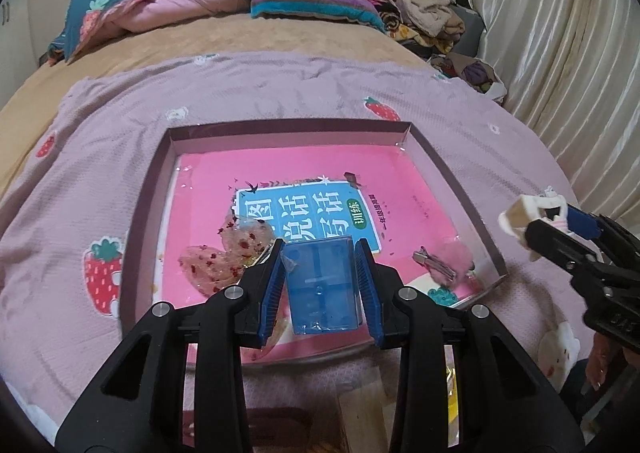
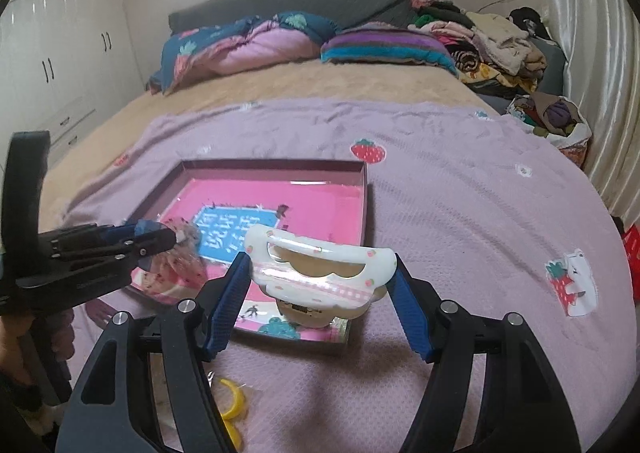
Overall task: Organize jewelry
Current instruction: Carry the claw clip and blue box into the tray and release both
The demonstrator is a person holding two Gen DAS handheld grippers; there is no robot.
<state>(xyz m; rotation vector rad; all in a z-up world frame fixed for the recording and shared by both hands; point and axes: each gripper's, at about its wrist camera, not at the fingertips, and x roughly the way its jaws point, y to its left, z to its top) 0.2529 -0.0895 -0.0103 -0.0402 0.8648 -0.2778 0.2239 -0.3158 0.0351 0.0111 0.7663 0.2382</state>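
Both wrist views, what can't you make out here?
- Blue box, left wrist view: contents unclear through the tinted plastic.
- Yellow pieces, right wrist view: partly hidden behind the right hand-held gripper.
- Item under the white clip, right wrist view: mostly covered by the clip.

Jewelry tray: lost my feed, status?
Left gripper shut on blue box. Right gripper shut on white clip. Both over tray. Nothing blocking.

A shallow tray (image 1: 148, 213) lies on a blanket (image 1: 280, 93) spread over the bed, with a book (image 1: 400, 173) flat inside it. On the book, a heart-shaped piece (image 1: 208, 265) lies left and a hair clip (image 1: 436, 263) right. Pillows (image 1: 316, 5) lie behind.
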